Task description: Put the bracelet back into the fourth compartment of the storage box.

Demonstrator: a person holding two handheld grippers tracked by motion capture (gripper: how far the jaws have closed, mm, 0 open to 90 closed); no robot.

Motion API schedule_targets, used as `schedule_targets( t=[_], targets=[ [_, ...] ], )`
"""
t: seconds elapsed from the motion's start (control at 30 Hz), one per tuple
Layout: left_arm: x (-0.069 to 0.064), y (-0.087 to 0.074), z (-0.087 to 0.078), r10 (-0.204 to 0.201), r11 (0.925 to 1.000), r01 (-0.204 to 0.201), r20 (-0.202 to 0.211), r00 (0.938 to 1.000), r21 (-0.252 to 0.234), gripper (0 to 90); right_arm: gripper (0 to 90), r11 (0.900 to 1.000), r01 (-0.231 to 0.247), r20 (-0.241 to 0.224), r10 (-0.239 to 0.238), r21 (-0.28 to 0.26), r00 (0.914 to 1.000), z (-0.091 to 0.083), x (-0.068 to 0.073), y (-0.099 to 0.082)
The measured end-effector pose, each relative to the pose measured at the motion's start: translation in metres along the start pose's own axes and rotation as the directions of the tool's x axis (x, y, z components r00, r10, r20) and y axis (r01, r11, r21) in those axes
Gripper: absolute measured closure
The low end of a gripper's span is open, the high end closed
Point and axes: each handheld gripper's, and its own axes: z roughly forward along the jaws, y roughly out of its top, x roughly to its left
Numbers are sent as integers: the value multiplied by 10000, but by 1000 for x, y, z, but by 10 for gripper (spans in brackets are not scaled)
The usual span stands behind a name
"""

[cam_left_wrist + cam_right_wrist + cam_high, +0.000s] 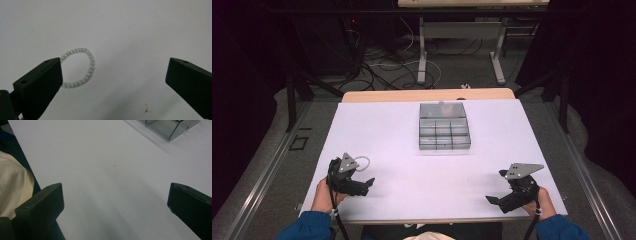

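A bracelet of small white beads lies flat on the white table. It rests just ahead of my left gripper, close to its left jaw, which hides part of the ring. In the high view the bracelet sits beside the left gripper at the near left. That gripper is open with nothing between its jaws. My right gripper is at the near right, also open and empty; its own view shows the right gripper over bare table.
A clear box with several compartments stands in the middle of the table toward the far side; a corner of the box appears in the right gripper view. The person's cream clothing is at the table's near edge.
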Motion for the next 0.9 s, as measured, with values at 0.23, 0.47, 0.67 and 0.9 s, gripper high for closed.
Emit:
schedule_targets(
  t=[0.23, 0.47, 0.67, 0.9],
  targets=[
    [4, 2, 4, -65, 9998, 65, -21, 10000, 164, 37, 4, 10000, -5, 15, 5, -13, 10000, 0, 0, 0],
    [7, 4, 8, -120, 9994, 125, -134, 9998, 329, 12, 4, 10000, -2, 12, 2, -6, 10000, 0, 0, 0],
    [10, 5, 12, -296, 9988, 301, -130, 9995, 375, 4, 4, 10000, 7, 39, -7, -4, 10000, 1, 0, 0],
    [12, 6, 18, -300, 9970, 305, -79, 9995, 710, 60, 4, 9999, -15, 41, 15, 116, 10000, 0, 1, 0]
  ],
)
